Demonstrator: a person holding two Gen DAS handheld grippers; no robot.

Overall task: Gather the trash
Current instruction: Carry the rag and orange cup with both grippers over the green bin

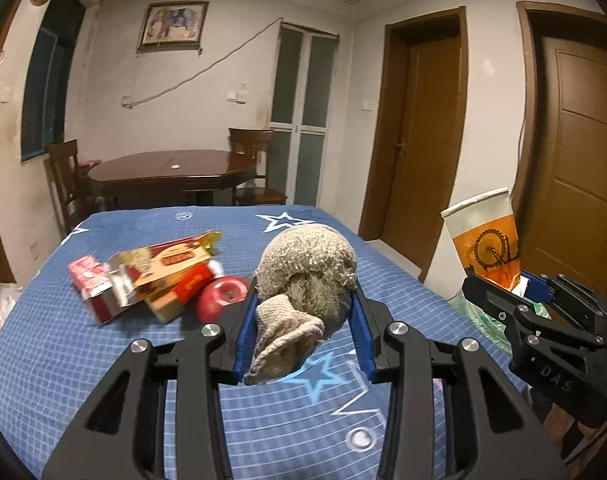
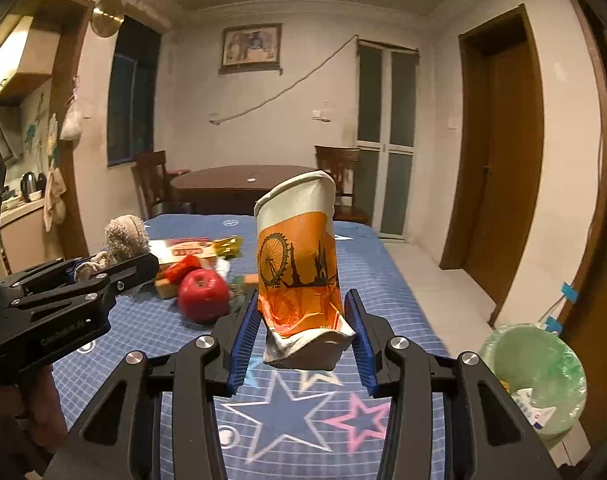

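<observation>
Two hand-held grippers rise over our star-printed desk [image 2: 383, 264]: our left hand-held gripper [image 1: 303, 332] clamps a knitted cloth wad [image 1: 307, 276], our right hand-held gripper [image 2: 303, 336] pinches a crumpled paper cup [image 2: 299, 264]. Cartons [image 1: 151, 276] and an apple [image 1: 221, 298] lie at ten o'clock; the lined bin [image 2: 539, 372] waits at four.

Warm, yellowish indoor light fills both views, fairly dim, with the walls evenly lit and a bright patch glaring at the upper left edge of the right wrist view. Fisheye distortion bows the door frames [image 1: 419, 120] and the ceiling line, and black vignetting cuts off the corners. The boxes [image 1: 143, 280] in the left wrist view smear with motion blur, the red apple [image 2: 203, 295] looks soft, and only faint shadows lie on the blue surface [image 2: 287, 412].
</observation>
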